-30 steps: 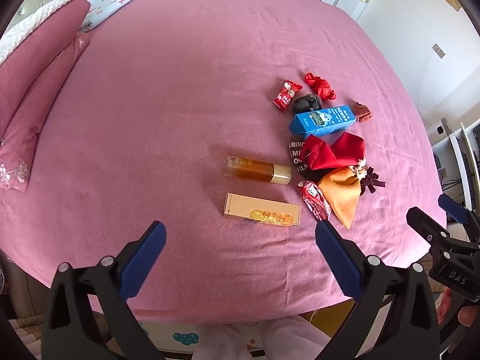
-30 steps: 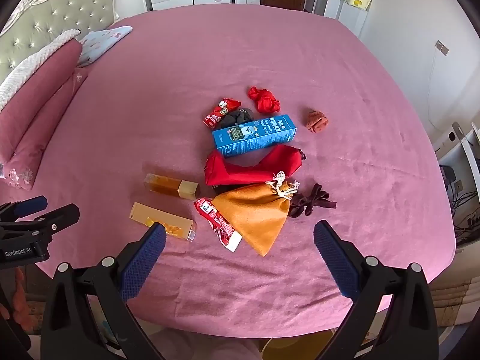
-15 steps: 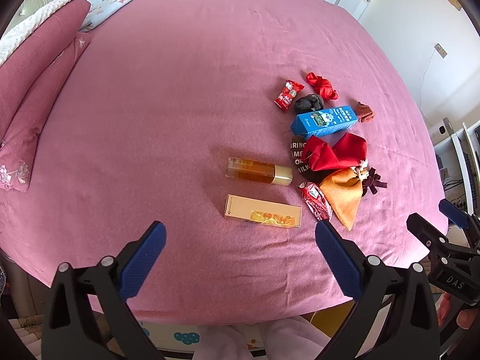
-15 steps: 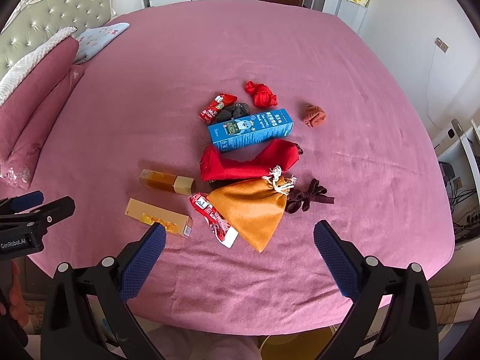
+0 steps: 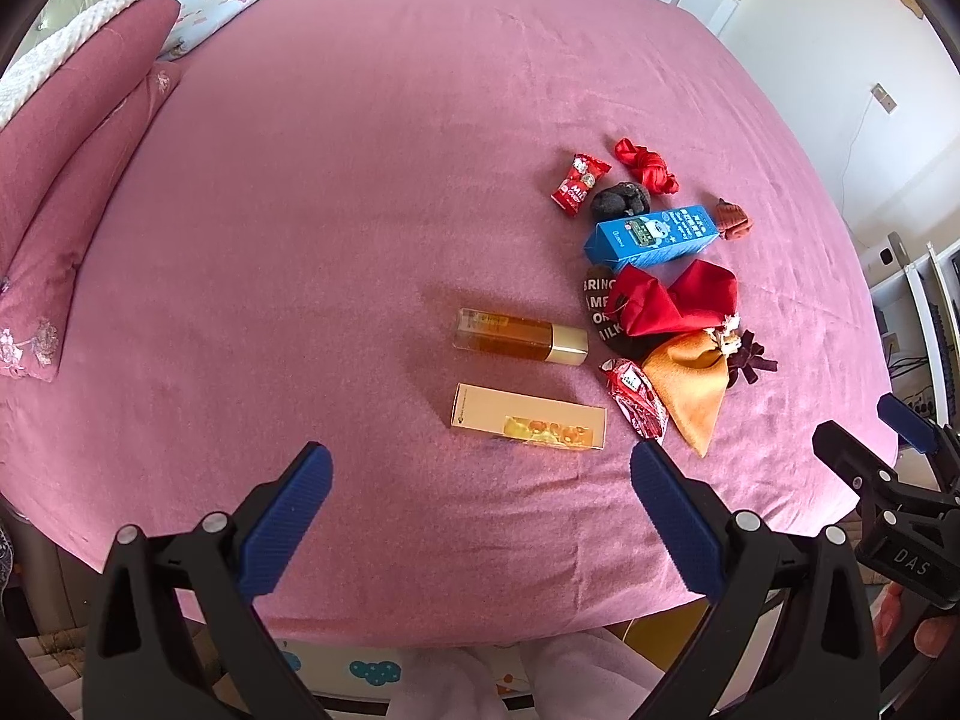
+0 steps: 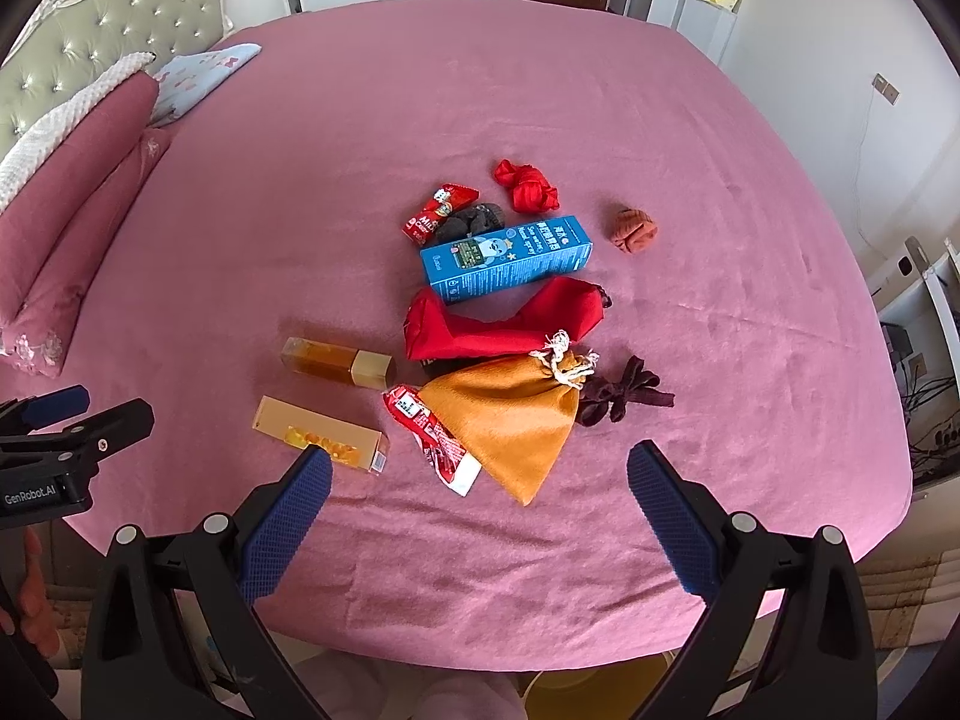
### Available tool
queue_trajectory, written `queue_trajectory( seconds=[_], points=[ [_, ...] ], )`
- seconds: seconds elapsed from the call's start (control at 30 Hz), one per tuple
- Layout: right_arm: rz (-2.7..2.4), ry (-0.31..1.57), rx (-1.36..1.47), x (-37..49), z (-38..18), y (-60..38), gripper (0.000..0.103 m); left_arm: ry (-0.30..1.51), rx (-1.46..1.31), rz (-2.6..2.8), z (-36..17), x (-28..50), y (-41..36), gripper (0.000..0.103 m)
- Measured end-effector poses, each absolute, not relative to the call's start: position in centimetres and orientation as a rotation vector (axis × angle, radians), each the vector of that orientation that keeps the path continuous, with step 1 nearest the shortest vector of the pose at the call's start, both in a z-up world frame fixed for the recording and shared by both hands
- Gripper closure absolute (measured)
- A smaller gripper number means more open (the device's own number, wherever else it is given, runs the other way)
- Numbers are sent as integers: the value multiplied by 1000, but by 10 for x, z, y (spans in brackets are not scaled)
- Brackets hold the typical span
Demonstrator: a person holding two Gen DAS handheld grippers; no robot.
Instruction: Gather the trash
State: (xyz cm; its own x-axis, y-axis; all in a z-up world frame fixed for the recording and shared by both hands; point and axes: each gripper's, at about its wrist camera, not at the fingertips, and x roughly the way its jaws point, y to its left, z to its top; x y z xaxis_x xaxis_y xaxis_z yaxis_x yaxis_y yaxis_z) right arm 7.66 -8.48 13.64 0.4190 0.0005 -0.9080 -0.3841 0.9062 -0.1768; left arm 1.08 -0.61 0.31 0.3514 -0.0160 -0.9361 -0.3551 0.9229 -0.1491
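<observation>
Trash and small items lie scattered on a pink bed (image 5: pixel 300 240). A crumpled red wrapper (image 6: pixel 435 441) rests beside an orange pouch (image 6: pixel 510 420). A second red wrapper (image 6: pixel 438 213) sits further back, next to a blue box (image 6: pixel 507 261). A gold box (image 5: pixel 528 426) and an amber bottle (image 5: pixel 519 345) lie just ahead of my left gripper (image 5: pixel 480 468), which is open and empty. My right gripper (image 6: pixel 480 465) is open too, hovering short of the orange pouch and the near wrapper, touching nothing.
A red pouch (image 6: pixel 504 324), a red knotted cloth (image 6: pixel 528 183), a dark sock ball (image 6: pixel 471 222), a rust cloth ball (image 6: pixel 635 228) and a maroon bow (image 6: pixel 618 399) lie among the items. Pillows (image 6: pixel 78 180) line the left. A yellow bin (image 6: pixel 594 690) shows below the bed edge.
Both views drift only slightly. Nothing on the bed has moved, and both grippers stay open.
</observation>
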Motion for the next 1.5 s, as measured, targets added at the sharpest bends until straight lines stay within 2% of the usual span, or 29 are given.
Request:
queue_trajectory(
  seconds=[1.5],
  points=[
    [137,1116,-324,70,135,-64,8,1216,-259,98,2,29,26,4]
  ],
)
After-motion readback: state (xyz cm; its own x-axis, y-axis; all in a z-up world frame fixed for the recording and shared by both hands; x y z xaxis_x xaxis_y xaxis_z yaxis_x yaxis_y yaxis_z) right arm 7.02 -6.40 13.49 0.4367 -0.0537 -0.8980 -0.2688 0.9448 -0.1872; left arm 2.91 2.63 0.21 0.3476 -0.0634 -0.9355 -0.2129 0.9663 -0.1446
